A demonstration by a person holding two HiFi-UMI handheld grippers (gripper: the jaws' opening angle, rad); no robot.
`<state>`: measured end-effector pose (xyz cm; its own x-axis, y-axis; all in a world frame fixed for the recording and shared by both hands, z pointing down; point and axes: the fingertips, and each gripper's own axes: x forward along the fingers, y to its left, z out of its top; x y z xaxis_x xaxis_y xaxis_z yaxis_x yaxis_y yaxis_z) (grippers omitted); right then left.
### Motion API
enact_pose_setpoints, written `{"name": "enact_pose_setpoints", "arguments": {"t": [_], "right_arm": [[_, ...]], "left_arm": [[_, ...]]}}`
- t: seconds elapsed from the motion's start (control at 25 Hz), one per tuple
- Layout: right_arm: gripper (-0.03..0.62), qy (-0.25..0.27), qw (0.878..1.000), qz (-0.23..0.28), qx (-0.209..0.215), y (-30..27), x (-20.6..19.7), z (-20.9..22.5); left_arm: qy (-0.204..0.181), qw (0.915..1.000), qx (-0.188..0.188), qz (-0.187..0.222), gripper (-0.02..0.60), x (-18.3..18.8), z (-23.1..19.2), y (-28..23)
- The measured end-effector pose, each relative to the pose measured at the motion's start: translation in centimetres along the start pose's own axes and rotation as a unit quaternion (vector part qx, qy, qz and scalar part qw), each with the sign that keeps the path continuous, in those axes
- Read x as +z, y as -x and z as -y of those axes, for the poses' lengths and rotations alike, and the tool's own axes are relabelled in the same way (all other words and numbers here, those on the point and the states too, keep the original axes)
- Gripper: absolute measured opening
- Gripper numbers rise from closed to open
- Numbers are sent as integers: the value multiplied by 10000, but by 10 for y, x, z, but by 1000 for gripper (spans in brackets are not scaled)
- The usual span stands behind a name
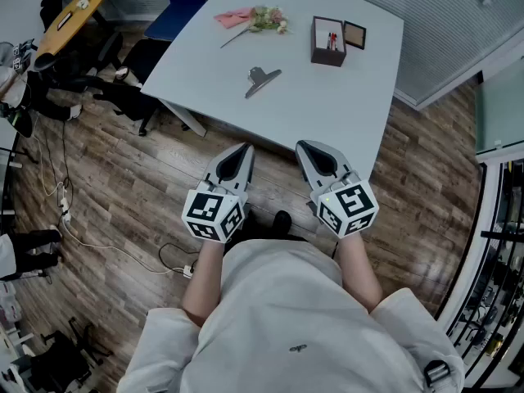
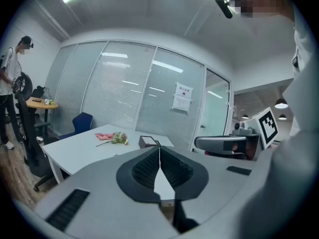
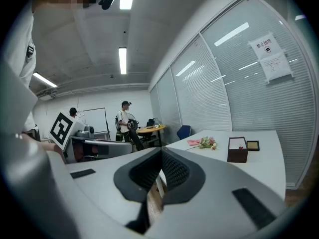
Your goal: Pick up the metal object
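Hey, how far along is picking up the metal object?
Nothing looks done yet: the metal clip lies untouched on the white table. In hand: nothing; the left tongs and right tongs are both shut and empty, held well short of the clip. Left: reach, grasp, lift.

One white table (image 1: 360, 97) holds one metal clip (image 1: 262, 80), one dark box (image 1: 328, 41), one flower sprig (image 1: 268, 19), one pink cloth (image 1: 233, 16) (possibly a napkin) — facing two grippers: left gripper (image 1: 244, 149), right gripper (image 1: 304, 146).

Silver metal clip (image 1: 262, 80), lying flat, mid-table, untouched
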<state>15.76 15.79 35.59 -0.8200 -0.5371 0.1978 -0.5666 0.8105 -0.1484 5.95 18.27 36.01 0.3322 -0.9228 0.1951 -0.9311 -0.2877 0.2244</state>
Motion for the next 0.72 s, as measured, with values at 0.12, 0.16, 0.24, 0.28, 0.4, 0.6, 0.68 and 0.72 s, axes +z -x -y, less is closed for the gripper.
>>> {"name": "enact_pose_setpoints", "arguments": {"t": [0.12, 0.16, 0.24, 0.28, 0.4, 0.6, 0.68, 0.72], "right_arm": [[5, -2, 10000, -10, 1, -2, -2, 1], [5, 6, 10000, -16, 11, -2, -3, 1], [5, 17, 10000, -40, 30, -3, -4, 0], [5, 14, 10000, -59, 32, -3, -5, 0], [5, -28, 9999, -98, -8, -5, -7, 3], [6, -235, 9994, -136, -217, -16, -13, 13], [6, -298, 9991, -159, -257, -22, -14, 16], [7, -309, 9990, -168, -260, -25, -14, 16]], "left_arm": [[4, 10000, -2, -20, 21, -2, -2, -1], [3, 10000, 0, -26, 21, -3, -2, -1], [6, 10000, 15, -38, 21, -3, -4, -1], [12, 10000, 27, -44, 21, -2, -5, -1], [37, 10000, 56, -66, 21, -2, -9, -1], [64, 9999, 50, -108, 21, -4, -23, -4], [82, 9999, 58, -101, 21, -3, -31, -7], [97, 9999, 78, -88, 21, -2, -35, -9]]}}
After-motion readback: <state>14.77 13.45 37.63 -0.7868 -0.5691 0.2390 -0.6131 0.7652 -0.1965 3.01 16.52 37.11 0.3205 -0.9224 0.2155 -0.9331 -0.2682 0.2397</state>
